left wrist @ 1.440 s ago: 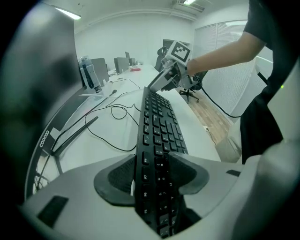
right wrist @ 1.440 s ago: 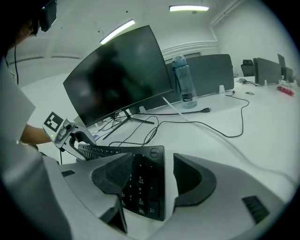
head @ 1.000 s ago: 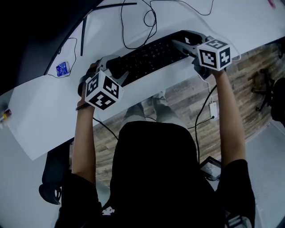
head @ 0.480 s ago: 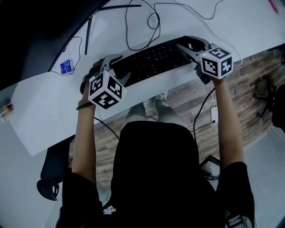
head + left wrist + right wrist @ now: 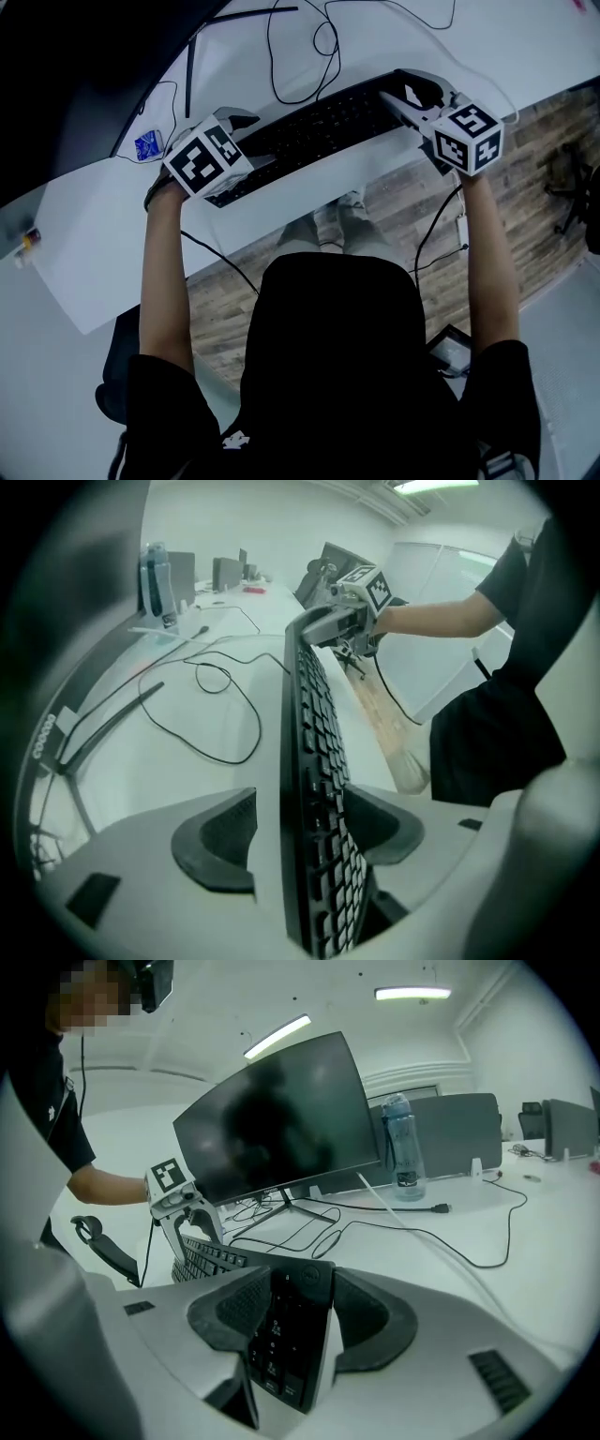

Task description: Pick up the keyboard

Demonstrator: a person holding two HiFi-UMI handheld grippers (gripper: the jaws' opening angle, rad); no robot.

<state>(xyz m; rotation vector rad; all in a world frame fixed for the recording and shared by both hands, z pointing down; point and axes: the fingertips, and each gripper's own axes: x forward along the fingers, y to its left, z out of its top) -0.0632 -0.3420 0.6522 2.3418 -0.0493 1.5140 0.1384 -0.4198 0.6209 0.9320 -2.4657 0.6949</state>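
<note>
Under right tongs (image 5: 405,94), keyboard (image 5: 314,129) end hidden

The head view looked steeply down over the desk (image 5: 94,253). Views from the left hand-held gripper (image 5: 246,141) and right hand-held gripper (image 5: 405,94) faced each other, close along the shared keyboard (image 5: 314,127).

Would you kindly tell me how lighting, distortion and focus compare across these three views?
Head view: dim and bluish, the keyboard nearly black. Left gripper view: fisheye with dark corners, the keyboard's nearest keys blurred. Right gripper view: brightest, a ceiling light glaring, the monitor screen showing hazy reflections.
</note>
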